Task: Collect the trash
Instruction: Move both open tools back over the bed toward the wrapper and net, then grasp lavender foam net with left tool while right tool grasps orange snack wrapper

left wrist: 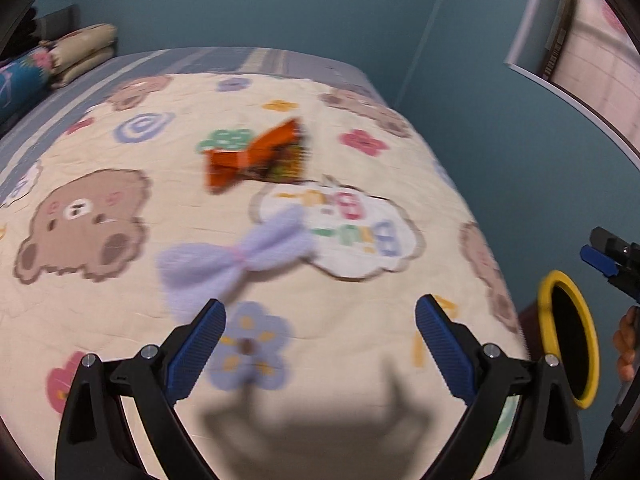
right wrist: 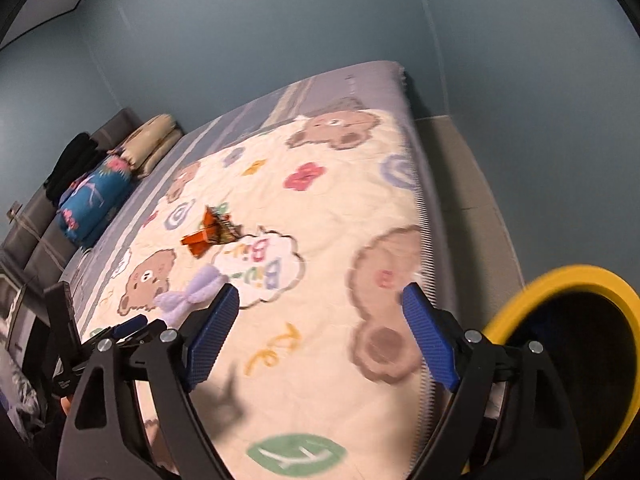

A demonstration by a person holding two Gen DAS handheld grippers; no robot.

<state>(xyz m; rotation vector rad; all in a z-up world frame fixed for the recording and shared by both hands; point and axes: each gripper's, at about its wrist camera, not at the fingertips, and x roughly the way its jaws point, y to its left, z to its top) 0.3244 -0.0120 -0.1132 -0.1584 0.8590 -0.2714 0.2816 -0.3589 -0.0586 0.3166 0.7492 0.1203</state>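
Observation:
An orange snack wrapper [left wrist: 256, 156] [right wrist: 210, 234] lies crumpled near the middle of the bear-print quilt [left wrist: 360, 360] [right wrist: 320, 220]. Nearer me lies a lilac bow-shaped wrapper [left wrist: 236, 256] [right wrist: 192, 292]. My left gripper [left wrist: 320, 304] hovers above the quilt just short of the lilac wrapper, jaws wide and empty. My right gripper [right wrist: 320, 290] is open too, with nothing between its pads, over the bed's right side. A yellow-rimmed black bin [left wrist: 546, 284] [right wrist: 560, 274] stands off the bed's right edge. Each gripper shows at the edge of the other's view, the right gripper [left wrist: 604, 256] and the left gripper [right wrist: 128, 328].
Folded beige bedding [left wrist: 80, 52] [right wrist: 154, 140] and a blue floral bolster [left wrist: 20, 76] [right wrist: 94, 204] sit at the bed's head. Teal walls close in behind and to the right, with a window [left wrist: 592, 40]. A narrow floor strip [right wrist: 460, 180] runs along the bed.

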